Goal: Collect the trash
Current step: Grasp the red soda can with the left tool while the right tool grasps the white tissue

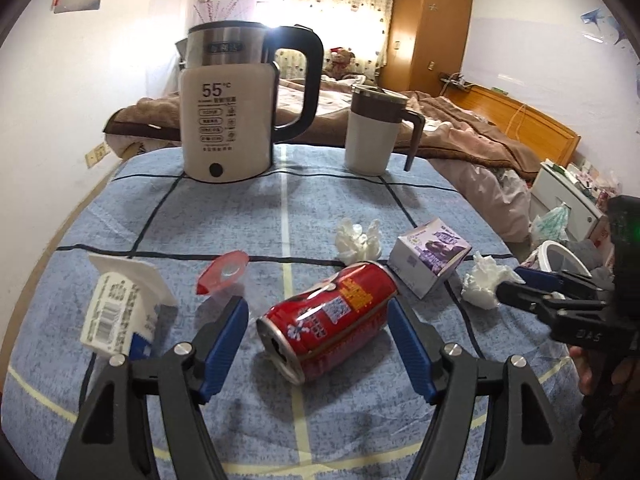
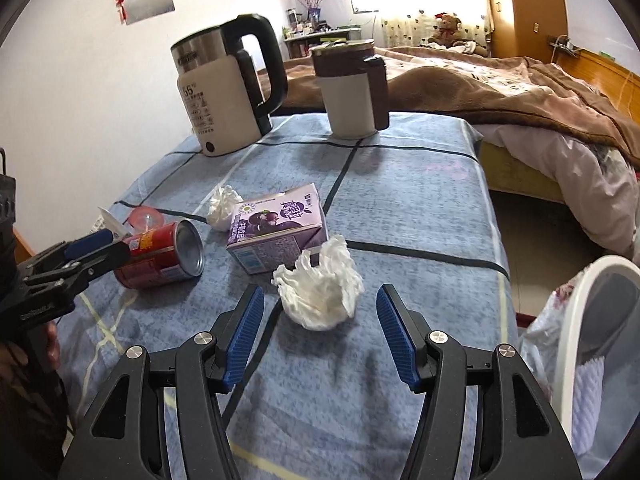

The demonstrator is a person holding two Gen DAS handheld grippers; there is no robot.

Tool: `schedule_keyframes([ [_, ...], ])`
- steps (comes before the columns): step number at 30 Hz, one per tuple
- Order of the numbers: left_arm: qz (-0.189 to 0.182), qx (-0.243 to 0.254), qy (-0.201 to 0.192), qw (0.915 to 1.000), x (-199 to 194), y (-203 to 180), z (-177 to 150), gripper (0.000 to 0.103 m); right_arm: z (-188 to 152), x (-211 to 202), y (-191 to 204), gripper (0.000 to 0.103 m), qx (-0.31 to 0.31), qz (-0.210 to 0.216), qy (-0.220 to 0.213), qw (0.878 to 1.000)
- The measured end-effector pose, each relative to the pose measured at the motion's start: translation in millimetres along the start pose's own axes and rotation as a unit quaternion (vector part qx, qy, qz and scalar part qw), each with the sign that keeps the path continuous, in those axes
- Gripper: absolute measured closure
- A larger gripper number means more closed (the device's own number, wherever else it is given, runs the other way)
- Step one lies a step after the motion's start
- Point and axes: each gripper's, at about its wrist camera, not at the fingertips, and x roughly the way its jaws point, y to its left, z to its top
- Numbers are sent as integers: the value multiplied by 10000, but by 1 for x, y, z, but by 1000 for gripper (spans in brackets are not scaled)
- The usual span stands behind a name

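The left gripper (image 1: 318, 312) has its blue-padded fingers (image 1: 226, 330) spread wide on either side of a dented red drink can (image 1: 326, 320), which lies on its side with its opened top toward the camera; neither pad touches it. The right gripper (image 2: 320, 312) is likewise wide apart, its fingers (image 2: 394, 330) flanking a crumpled white tissue (image 2: 320, 292) without contact — the tissue sits just in front of a purple milk carton (image 2: 276, 228) that lies flat on the blue checked tablecloth (image 2: 416, 204). In the left wrist view, a white yogurt cup (image 1: 120, 304) lies tipped over to the left of the fingers, and a red peeled lid (image 1: 224, 272) rests on the cloth between the cup and the can. Beyond the can a second crumpled tissue (image 1: 358, 240) sits next to the carton. At the far end of the table stand an electric kettle (image 1: 228, 108) marked 55°C and, to its right, a white lidded mug (image 1: 372, 132) with a brown handle — both upright and well apart from the trash. Past the table's right edge, the white rim of a bin (image 2: 580, 320) lined with a bag shows, and a bed with a brown blanket (image 2: 520, 92) lies behind.
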Motion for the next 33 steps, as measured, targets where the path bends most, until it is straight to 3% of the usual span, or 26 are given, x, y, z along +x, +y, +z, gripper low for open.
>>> schedule_keyframes([
  [4, 11, 270, 163, 9995, 11, -3, 4, 29, 5, 17, 3, 43, -100, 20, 192, 9998],
  [7, -158, 405, 222, 9988, 17, -6, 7, 29, 7, 29, 5, 43, -210, -197, 371, 9989],
  [14, -419, 501, 515, 9965, 34, -6, 11, 29, 9, 38, 5, 43, -259, -272, 467, 9982],
  [25, -496, 584, 584, 9953, 36, -17, 5, 29, 9, 41, -2, 43, -14, -199, 416, 9989],
  [30, -463, 544, 611, 9956, 39, -20, 5, 37, 8, 40, -5, 44, 107, -183, 381, 9990],
  [32, -445, 579, 611, 9955, 39, -23, 4, 37, 8, 40, -5, 58, 116, -170, 378, 9991],
  [33, -420, 600, 599, 9955, 39, -24, 4, 37, 8, 39, -5, 60, 114, -183, 363, 9991],
])
